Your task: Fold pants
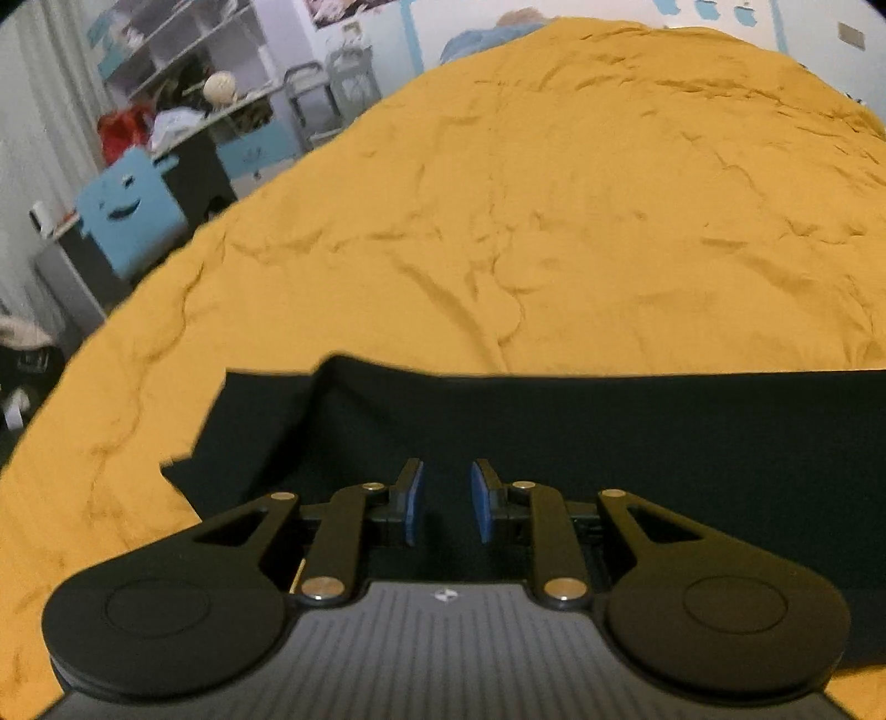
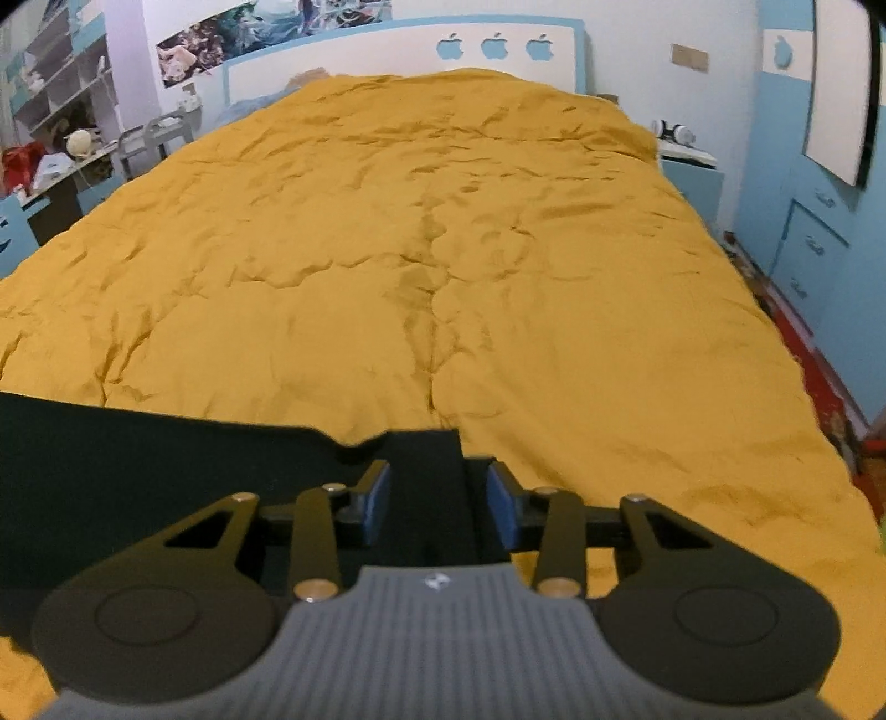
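Note:
Black pants (image 1: 609, 432) lie flat across the near end of a bed with a mustard-yellow cover (image 1: 526, 210). In the left wrist view my left gripper (image 1: 447, 498) is open, its blue pads (image 1: 415, 501) apart above the cloth near its left end, where a fold edge rises. In the right wrist view the pants (image 2: 138, 459) stretch to the left, and their right end lies between the fingers of my right gripper (image 2: 438, 501), which is open with blue pads (image 2: 501, 501) on either side of the cloth.
The yellow cover (image 2: 443, 249) reaches to a white and blue headboard (image 2: 387, 50). A blue chair (image 1: 130, 213), a desk and shelves (image 1: 183, 66) stand left of the bed. A nightstand (image 2: 692, 171) and blue cabinets (image 2: 814, 243) stand on the right.

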Demonstrator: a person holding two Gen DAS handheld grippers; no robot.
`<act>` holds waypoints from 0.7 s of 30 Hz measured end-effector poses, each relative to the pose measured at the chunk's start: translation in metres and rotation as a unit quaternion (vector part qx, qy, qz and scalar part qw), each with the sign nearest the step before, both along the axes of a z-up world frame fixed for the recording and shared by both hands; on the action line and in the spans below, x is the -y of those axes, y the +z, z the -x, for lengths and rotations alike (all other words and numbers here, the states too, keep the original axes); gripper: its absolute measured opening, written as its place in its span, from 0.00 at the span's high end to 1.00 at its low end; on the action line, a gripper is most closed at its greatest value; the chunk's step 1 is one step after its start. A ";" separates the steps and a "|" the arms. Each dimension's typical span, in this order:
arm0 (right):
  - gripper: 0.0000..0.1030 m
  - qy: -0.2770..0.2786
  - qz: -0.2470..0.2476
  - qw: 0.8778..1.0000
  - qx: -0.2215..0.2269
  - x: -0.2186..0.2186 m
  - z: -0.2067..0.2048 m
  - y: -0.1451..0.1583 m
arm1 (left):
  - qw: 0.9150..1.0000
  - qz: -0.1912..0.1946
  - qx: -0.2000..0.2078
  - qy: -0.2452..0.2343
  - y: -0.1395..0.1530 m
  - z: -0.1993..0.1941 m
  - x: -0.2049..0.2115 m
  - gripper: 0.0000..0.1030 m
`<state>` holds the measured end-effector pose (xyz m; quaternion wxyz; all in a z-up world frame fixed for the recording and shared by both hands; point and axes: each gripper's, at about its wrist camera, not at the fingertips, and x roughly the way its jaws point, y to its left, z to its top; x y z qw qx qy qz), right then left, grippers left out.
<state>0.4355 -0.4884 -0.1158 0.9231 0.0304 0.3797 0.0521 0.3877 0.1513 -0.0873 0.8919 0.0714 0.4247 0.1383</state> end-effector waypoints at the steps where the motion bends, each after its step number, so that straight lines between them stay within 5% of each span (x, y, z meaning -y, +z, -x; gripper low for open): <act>1: 0.64 0.003 -0.001 1.000 -0.001 0.001 -0.008 -0.004 | 1.000 0.000 -0.002 0.003 -0.003 0.001 0.000 0.74; 12: 0.56 0.067 -0.037 0.993 -0.085 0.008 -0.079 -0.060 | 1.000 -0.008 0.012 0.023 -0.002 0.006 -0.007 0.74; 16: 0.55 0.080 -0.048 0.991 -0.091 0.010 -0.084 -0.061 | 0.999 -0.009 0.012 0.029 -0.003 0.008 -0.010 0.74; 21: 0.65 0.082 -0.131 0.986 -0.061 0.030 -0.075 -0.039 | 0.999 -0.011 0.012 0.030 -0.001 0.014 -0.016 0.74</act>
